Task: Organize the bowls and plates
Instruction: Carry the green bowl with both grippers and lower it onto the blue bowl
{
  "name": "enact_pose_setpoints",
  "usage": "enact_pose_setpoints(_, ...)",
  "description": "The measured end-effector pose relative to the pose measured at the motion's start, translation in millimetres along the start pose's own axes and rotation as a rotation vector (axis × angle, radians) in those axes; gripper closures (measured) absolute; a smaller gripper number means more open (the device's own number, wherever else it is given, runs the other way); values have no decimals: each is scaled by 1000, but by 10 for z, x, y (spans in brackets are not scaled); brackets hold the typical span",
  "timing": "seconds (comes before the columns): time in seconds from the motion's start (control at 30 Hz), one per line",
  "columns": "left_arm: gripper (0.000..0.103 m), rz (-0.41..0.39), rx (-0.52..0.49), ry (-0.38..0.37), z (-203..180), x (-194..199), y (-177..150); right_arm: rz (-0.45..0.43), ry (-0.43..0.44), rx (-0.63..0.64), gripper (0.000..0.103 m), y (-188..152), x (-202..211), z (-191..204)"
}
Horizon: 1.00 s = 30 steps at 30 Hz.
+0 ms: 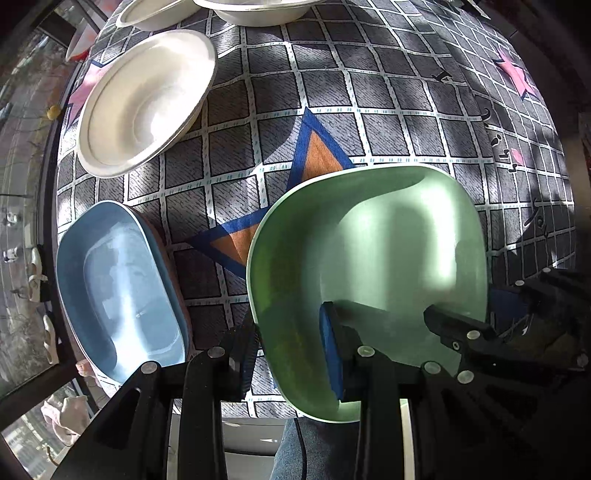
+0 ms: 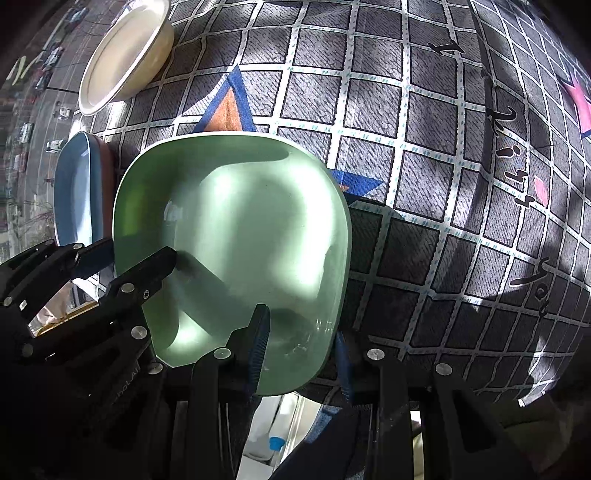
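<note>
A green square plate (image 1: 373, 258) is held over the near edge of the table, also in the right wrist view (image 2: 240, 229). My left gripper (image 1: 291, 354) straddles its left rim, one finger inside the plate and one outside. My right gripper (image 2: 299, 354) straddles its near right rim the same way. Whether the pads press the rim I cannot tell. The right gripper's finger (image 1: 454, 325) shows in the left view. A blue plate (image 1: 122, 288) lies stacked on a brown one at the left. A white bowl (image 1: 147, 99) sits behind it.
The table carries a grey checked cloth (image 1: 369, 92) with an orange-and-blue star. More white bowls (image 1: 258, 11) stand at the far edge. A window and street lie beyond the table's left edge. The cloth to the right (image 2: 461, 184) is bare.
</note>
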<state>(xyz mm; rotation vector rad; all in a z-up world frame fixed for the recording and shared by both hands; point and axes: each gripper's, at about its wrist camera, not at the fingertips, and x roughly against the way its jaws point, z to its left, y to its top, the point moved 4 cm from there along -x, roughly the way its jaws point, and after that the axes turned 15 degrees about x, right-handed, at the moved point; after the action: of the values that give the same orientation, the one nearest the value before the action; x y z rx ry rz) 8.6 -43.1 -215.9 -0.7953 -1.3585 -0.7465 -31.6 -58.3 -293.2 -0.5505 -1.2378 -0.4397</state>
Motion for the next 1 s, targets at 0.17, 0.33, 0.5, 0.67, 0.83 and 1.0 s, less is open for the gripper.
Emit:
enact_pose_setpoints(0.17, 68, -43, 61, 5, 369, 210, 71, -32, 6, 38, 67, 225, 151, 319)
enact_pose_setpoints(0.33, 68, -69, 136, 18, 913, 355, 141, -52, 20, 110, 67, 487, 208, 786)
enact_pose_setpoints(0.5, 68, -79, 194, 46, 1445, 412, 203, -58, 49, 176, 67, 730, 143, 1318)
enact_pose_setpoints(0.67, 68, -77, 237, 62, 1911, 379, 308, -34, 77, 221, 67, 991, -127, 1699)
enact_pose_setpoints(0.83, 68, -66, 274, 58, 2091, 231, 407, 2, 100, 221, 67, 1217, -455, 1888)
enact_pose_setpoints(1.0, 63, -65, 270, 60, 2100, 121, 452, 20, 99, 194, 67, 1333, -595, 1964)
